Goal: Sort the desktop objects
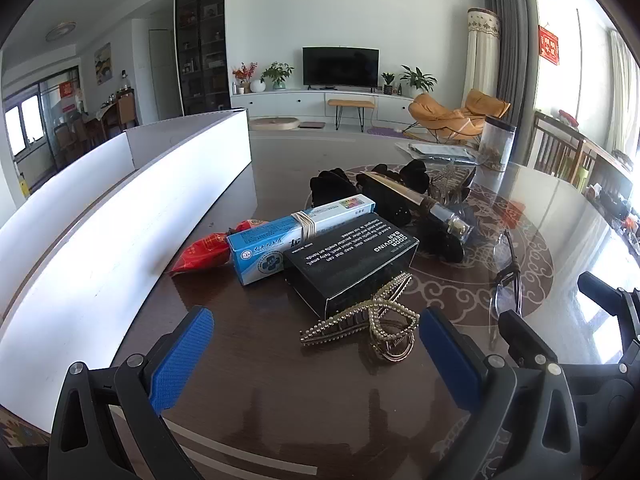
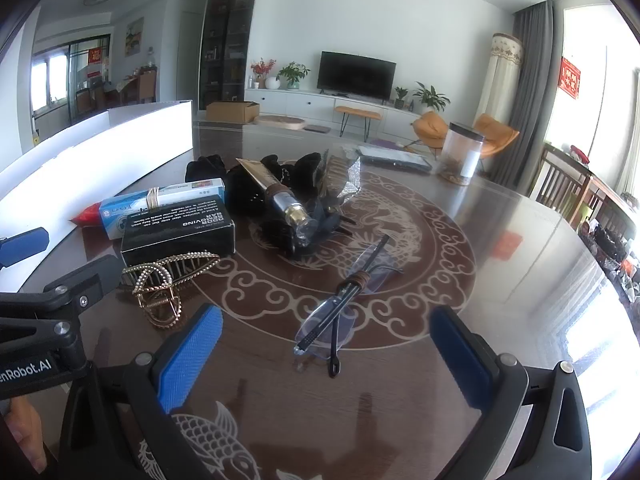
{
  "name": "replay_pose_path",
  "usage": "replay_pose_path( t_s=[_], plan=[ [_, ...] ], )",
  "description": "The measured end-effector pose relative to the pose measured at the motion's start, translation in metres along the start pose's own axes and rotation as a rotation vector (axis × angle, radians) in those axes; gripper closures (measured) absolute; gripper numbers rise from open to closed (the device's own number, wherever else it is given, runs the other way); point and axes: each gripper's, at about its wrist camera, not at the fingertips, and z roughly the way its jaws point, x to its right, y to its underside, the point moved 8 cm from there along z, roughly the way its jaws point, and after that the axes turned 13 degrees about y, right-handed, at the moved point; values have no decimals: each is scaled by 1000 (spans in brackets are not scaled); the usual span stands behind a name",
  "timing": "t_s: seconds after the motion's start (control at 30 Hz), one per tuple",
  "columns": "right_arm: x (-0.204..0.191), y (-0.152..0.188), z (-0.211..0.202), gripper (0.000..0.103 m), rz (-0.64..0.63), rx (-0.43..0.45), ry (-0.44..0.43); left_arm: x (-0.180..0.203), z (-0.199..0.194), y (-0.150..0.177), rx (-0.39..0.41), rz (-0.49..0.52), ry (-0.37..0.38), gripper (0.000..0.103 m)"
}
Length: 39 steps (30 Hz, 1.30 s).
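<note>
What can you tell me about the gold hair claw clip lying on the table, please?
The gold hair claw clip is a metal-looking claw with beaded, pearl-studded edges, a row of comb teeth and a coiled spring at its hinge. It lies on its side on the dark glossy table, free of both grippers. Its toothed end leans against the near edge of the black box; in the right wrist view it also sits right in front of that box. The open left gripper points toward it, its blue pads on either side.

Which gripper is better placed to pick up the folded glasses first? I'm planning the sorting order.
The right gripper: it is open and the folded glasses lie directly between its fingers. The left gripper, also open, faces the gold hair claw instead, with the glasses off to its right.
</note>
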Motion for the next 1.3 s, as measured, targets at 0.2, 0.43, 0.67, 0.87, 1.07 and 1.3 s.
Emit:
replay_pose_path(
  t_s=[0.2,0.43,0.67,0.87,1.07,1.3],
  plan=[
    [-1,1,1,0,1,-3,-2,0,0,1,-2,0,2,0],
    [-1,1,1,0,5,-3,-2,1,0,1,-2,2,5,0],
    [1,1,1,0,7,-5,-2,1,0,1,-3,3,5,0],
    [1,1,1,0,7,-5,-2,1,0,1,-3,3,6,0],
    [1,1,1,0,8,-8,-1,1,0,1,-4,3,6,0],
    [1,3,2,0,9,-15,-1,2,0,2,-4,4,9,0]
  ],
)
